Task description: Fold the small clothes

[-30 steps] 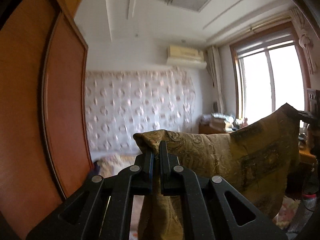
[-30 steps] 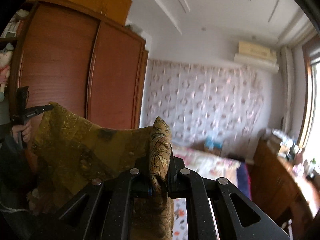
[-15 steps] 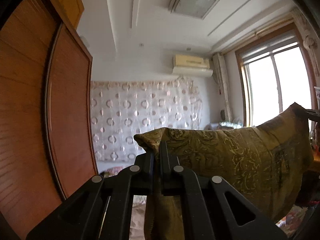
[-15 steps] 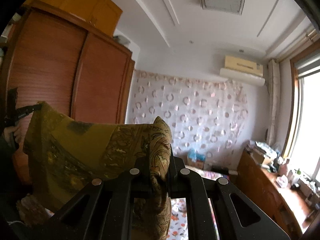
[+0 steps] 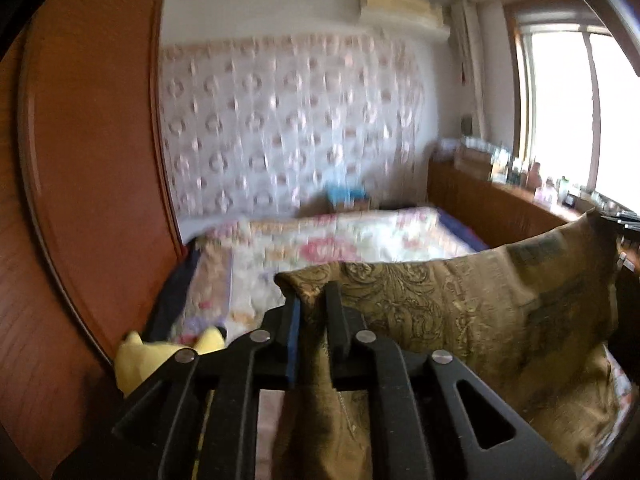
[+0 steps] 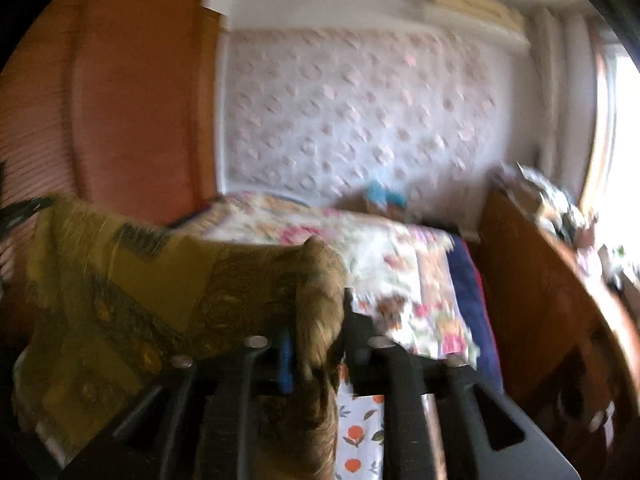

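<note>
A golden-brown patterned cloth (image 5: 460, 308) hangs spread in the air between my two grippers. My left gripper (image 5: 313, 312) is shut on one top corner of it. The cloth stretches right to the other gripper's tips (image 5: 624, 220) at the frame edge. In the right wrist view my right gripper (image 6: 318, 336) is shut on the other top corner, and the cloth (image 6: 120, 280) stretches left to the left gripper's tips (image 6: 28, 206). The lower part of the cloth hangs below both frames.
A bed with a floral quilt (image 5: 340, 240) lies ahead below the cloth. A brown wardrobe (image 5: 88, 160) stands at the left. A wooden desk with clutter (image 5: 500, 200) runs under the window at the right. A yellow plush toy (image 5: 160, 354) lies near the wardrobe.
Both grippers have tipped down from the ceiling toward the bed, with the cloth still stretched between them. Both views are blurred by the motion.
</note>
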`<state>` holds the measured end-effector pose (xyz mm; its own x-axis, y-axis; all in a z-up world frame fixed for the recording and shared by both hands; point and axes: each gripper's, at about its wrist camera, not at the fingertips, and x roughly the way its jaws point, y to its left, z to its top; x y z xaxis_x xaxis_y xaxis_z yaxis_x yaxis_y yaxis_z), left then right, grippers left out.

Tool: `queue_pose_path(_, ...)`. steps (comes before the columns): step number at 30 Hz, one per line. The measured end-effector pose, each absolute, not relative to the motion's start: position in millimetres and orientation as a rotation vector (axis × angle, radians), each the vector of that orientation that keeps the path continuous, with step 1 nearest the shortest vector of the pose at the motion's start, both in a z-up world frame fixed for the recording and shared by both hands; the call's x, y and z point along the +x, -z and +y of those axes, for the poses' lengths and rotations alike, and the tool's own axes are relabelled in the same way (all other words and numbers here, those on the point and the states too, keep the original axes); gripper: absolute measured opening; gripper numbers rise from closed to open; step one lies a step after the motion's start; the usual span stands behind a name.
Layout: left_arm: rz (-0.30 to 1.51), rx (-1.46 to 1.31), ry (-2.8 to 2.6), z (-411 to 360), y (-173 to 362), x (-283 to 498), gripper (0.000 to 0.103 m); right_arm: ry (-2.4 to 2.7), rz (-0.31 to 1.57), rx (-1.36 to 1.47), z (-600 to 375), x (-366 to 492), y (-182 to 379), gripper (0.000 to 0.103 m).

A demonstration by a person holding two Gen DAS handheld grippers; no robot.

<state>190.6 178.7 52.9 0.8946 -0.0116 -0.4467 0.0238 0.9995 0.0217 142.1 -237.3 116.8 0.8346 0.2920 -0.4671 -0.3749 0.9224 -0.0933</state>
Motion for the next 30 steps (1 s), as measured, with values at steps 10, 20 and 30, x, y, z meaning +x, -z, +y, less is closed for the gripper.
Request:
queue_pose_path(10, 0.604, 0.024, 0.005, 181, 9, 168, 0.063, -0.283, 0.643, -0.183, -201, 154, -100, 0.058)
queue_pose_path(20, 0.644, 0.050, 0.026, 173, 43, 137, 0.071, -0.313, 0.779, -0.124, -233, 162, -39, 0.058)
queue_pose_path(30, 0.710, 0.001, 0.003, 181, 78, 124, 0.071, -0.307, 0.864, -0.092, -230, 182, -20, 0.053)
